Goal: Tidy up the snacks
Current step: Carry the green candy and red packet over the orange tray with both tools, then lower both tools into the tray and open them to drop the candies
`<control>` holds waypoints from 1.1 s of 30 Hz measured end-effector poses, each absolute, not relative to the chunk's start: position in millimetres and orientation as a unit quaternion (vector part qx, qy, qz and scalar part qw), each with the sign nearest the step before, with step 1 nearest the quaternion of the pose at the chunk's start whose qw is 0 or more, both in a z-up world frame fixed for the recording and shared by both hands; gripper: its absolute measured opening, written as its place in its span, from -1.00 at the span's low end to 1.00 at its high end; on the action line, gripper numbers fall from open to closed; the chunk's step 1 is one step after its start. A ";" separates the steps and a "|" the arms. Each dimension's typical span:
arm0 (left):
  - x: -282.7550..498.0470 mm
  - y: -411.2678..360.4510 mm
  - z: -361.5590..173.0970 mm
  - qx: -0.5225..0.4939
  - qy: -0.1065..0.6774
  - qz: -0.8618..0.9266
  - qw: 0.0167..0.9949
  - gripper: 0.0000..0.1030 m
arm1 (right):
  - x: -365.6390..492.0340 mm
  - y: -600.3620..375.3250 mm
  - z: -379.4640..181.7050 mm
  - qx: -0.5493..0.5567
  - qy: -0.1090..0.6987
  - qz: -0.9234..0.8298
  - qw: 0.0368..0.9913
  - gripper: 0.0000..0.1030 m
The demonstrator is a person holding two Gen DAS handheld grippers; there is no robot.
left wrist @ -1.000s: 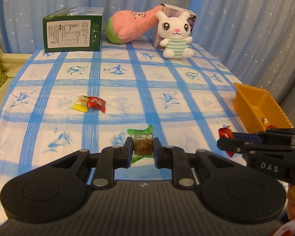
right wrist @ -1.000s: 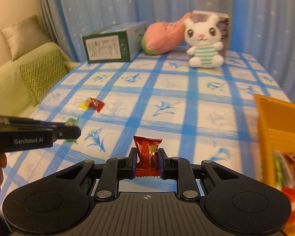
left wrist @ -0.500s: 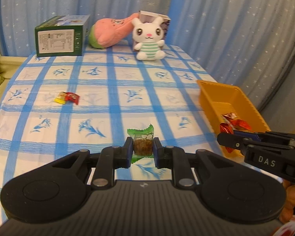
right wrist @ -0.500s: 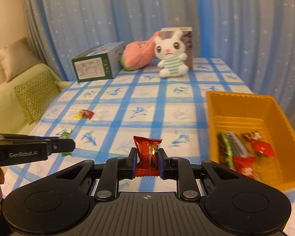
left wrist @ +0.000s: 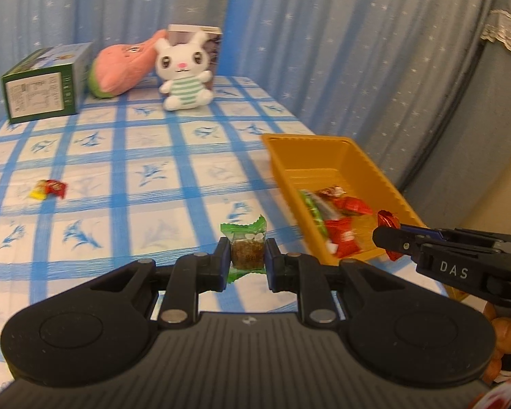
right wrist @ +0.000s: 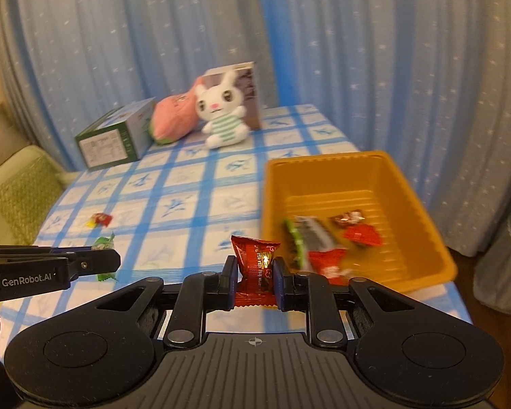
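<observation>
My left gripper point(left wrist: 244, 259) is shut on a green-wrapped snack point(left wrist: 245, 250) and holds it above the table, left of the orange bin point(left wrist: 327, 151). My right gripper point(right wrist: 254, 272) is shut on a red-wrapped snack point(right wrist: 255, 260), held near the bin's point(right wrist: 354, 167) front left corner. The bin holds several red and green snacks point(right wrist: 327, 238). A red and yellow snack point(left wrist: 49, 189) lies on the blue checked tablecloth at the left, also in the right wrist view point(right wrist: 98, 220). Each gripper shows in the other's view, the right gripper point(left wrist: 388, 235) and the left gripper point(right wrist: 109, 261).
A green box point(left wrist: 42, 88), a pink plush point(left wrist: 121, 68), a white bunny plush point(left wrist: 184, 71) and a box behind it stand at the table's far end. Blue curtains hang behind. A sofa with a green cushion point(right wrist: 24, 194) is at the left.
Both grippers have risen and swung right toward the orange bin, each still holding its snack. The bin now shows fully in both views.
</observation>
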State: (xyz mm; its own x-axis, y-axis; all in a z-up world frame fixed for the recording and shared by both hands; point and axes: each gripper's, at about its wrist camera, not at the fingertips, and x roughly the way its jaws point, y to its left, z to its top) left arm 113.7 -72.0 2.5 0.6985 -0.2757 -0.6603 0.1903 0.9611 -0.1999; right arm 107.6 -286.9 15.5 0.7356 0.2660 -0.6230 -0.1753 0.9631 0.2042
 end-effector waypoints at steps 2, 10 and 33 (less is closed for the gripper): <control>116.5 -82.1 3.7 -0.056 0.367 -0.137 0.919 -0.64 | 105.8 -299.1 18.0 0.071 0.341 0.107 0.931 -0.58; 128.8 -125.0 8.4 -0.043 0.364 -0.175 0.914 -0.64 | 105.8 -344.5 23.1 0.085 0.335 0.061 0.936 -0.58; 172.8 -187.1 -3.6 -0.026 0.380 -0.216 0.899 -0.64 | 138.7 -399.3 12.0 0.094 0.343 0.034 0.934 -0.58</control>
